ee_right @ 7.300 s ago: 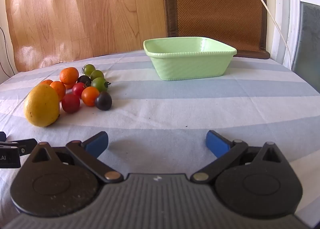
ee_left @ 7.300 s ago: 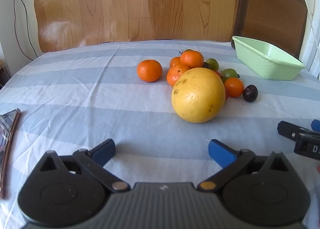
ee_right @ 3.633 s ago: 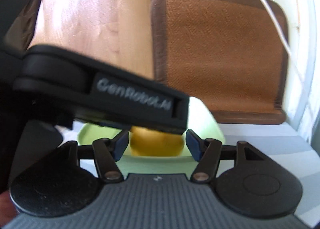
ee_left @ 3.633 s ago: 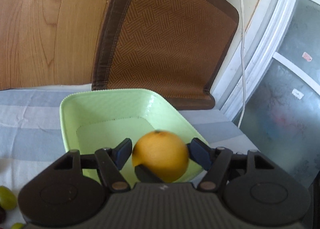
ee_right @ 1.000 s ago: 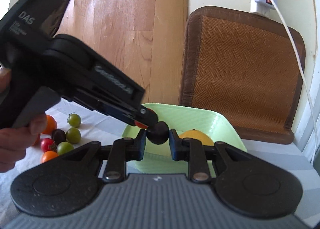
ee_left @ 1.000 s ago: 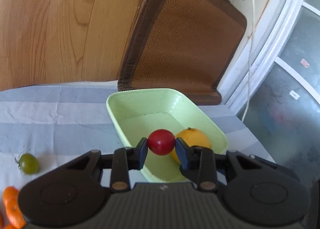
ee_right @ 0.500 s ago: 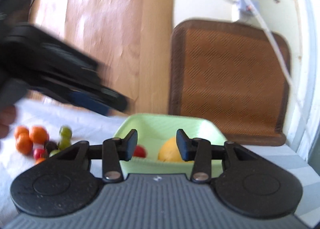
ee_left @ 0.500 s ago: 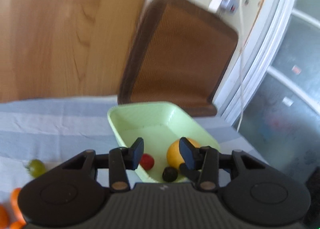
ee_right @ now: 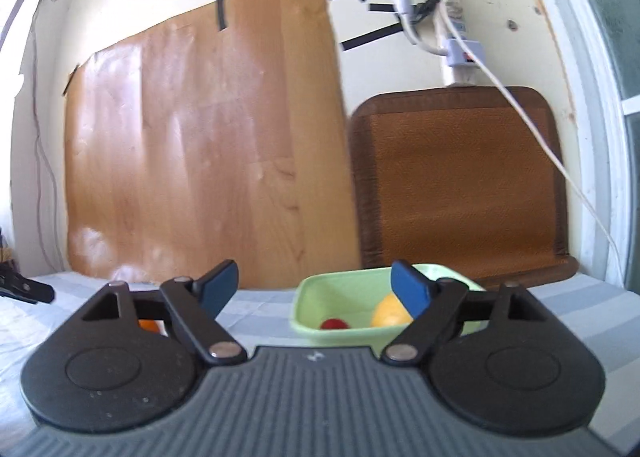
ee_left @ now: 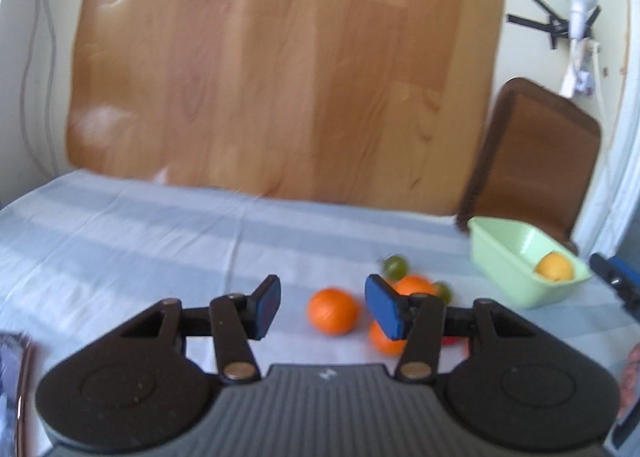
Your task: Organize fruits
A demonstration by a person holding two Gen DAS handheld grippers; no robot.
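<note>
**Two fruits dropped off, left gripper heading back to the pile – what could bite here**

The loose fruit sits on the striped surface (ee_left: 160, 225): one orange (ee_left: 332, 311) lies right ahead of the left gripper (ee_left: 324, 307), with more oranges, a green tomato (ee_left: 395, 266) and something red bunched at its 3 o'clock. The green bin (ee_left: 500, 257) is further out at 3 o'clock, well apart from the pile, with the yellow citrus (ee_left: 554, 267) in it. From the right wrist view a red tomato (ee_right: 333, 323) lies in the bin at the citrus's 9 o'clock.

Left gripper's jaws are opening with nothing between them. Right gripper (ee_right: 316, 289) is opening wide too, also empty, and hangs near the bin.

Risks as I see it: the view is smeared from fast motion, so coming in hot could knock the lone orange rolling across the cloth. The jaws look barely wider than that orange, so a pad might shove it instead of straddling it. The neighbours are tight together, easy to nudge.

Versus a second ago: the left gripper pinched the red tomato above the bin and the right held a dark little fruit; both are let go now, and the left view has swung from the bin to the pile
</note>
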